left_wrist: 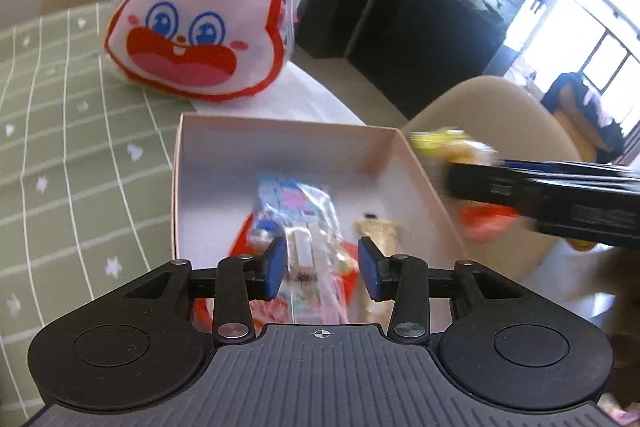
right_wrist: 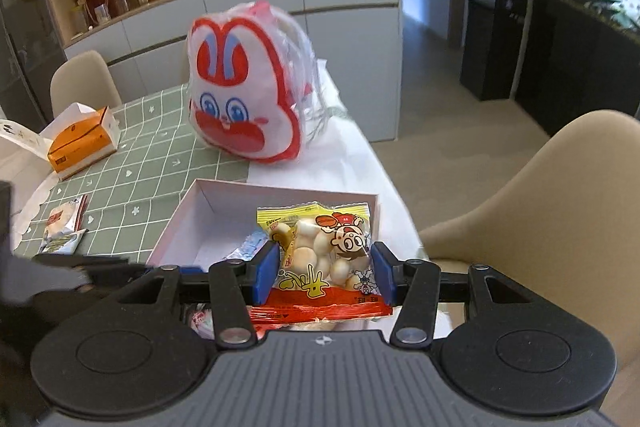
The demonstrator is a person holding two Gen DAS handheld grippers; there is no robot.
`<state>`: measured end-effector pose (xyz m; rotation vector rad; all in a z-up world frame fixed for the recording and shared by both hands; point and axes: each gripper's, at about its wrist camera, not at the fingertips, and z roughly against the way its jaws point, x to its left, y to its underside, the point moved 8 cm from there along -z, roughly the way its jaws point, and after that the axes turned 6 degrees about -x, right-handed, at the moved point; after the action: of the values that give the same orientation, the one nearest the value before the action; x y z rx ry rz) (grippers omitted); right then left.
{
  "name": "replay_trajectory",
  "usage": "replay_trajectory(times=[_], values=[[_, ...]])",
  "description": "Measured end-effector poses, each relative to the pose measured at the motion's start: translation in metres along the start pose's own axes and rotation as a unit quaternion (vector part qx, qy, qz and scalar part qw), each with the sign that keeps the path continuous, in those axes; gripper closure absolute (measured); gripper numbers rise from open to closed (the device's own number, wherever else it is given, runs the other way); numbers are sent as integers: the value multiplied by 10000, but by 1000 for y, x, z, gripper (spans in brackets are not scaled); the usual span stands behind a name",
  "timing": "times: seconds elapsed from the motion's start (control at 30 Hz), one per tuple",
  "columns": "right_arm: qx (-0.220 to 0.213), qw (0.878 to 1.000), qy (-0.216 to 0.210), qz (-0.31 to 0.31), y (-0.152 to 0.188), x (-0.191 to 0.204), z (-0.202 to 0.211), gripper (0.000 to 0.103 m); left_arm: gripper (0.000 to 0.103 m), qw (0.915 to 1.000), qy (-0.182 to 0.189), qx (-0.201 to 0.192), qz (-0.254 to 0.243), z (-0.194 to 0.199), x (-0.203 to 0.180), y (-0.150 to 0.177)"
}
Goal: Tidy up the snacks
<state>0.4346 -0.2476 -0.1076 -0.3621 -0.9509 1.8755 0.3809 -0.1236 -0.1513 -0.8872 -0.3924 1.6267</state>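
Right gripper jaws clamp the snack packet just over the pink box — light, crinkly, slippery film; hold mid-body. Left gripper jaws apart over packets in the box, gripping nothing.

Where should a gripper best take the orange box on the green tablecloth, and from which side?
Judging from the right wrist view, grip the orange box across its two long side walls near the middle, coming from above. It lies flat on the tablecloth, and its white flap stands open at the far end, so avoid that end.
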Motion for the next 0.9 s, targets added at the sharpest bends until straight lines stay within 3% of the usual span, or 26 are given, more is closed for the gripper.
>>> replay_trajectory(times=[0.17,0.3,0.47,0.53,0.67,0.77,0.9], values=[[295,9993,-231,0,8,17,-35,52,60,9994,108,26,321,39,0,13],[656,9976,-237,17,19,27,-61,46,60,9978,-54,13,665,70,21,23],[487,9977,288,376,16,45,-63,42,60,9914,-772,-153,1047,120,78,40],[282,9980,242,520,9,65,-57,40,60,9863,-1137,-244,1174,140,106,47],[182,9972,-626,365,-3,131,-50,29,60,9732,-1540,-300,1681,172,170,60],[457,9894,-1326,388,1,195,-57,27,60,9655,-1686,-381,1950,194,213,65],[694,9765,-1861,831,9,288,-74,27,60,9668,-1605,-360,1955,214,253,69]])
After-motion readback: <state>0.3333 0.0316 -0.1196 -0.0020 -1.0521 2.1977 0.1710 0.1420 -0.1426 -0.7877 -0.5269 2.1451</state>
